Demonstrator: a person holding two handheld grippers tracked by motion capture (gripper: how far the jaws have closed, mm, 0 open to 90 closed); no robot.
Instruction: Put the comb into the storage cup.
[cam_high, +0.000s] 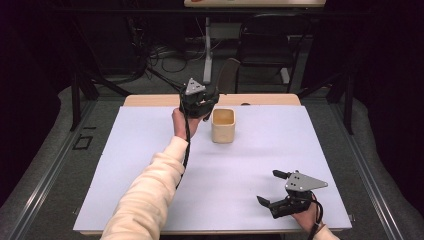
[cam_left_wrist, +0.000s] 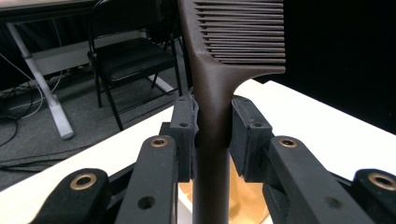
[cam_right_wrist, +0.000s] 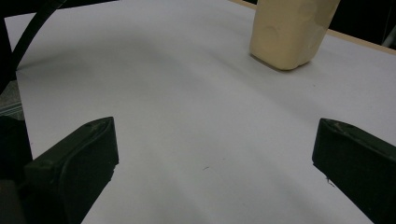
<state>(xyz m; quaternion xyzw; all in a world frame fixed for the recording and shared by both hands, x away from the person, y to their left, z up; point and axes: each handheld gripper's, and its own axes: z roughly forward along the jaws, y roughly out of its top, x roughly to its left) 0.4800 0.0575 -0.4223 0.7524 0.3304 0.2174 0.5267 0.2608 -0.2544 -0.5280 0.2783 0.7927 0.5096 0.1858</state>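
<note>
A dark brown comb (cam_left_wrist: 212, 84) stands upright with its handle pinched between the pads of my left gripper (cam_left_wrist: 212, 126) and its teeth pointing up and to the right. From above, the left gripper (cam_high: 207, 102) hovers at the far middle of the table, just left of a cream cup (cam_high: 223, 131), and the comb (cam_high: 227, 75) sticks up past it. Below the jaws the cup (cam_left_wrist: 245, 196) shows partly. My right gripper (cam_high: 268, 186) rests open at the front right with nothing in it. In its own view the right gripper (cam_right_wrist: 217, 140) faces the cup (cam_right_wrist: 289, 32) across bare sheet.
A white sheet (cam_high: 150, 150) covers the table, and a strip of wooden edge (cam_high: 150, 100) shows at the back. Behind the table stand a black chair (cam_high: 265, 45) and a desk leg with cables on the floor. The left gripper's cable trails along the sleeve.
</note>
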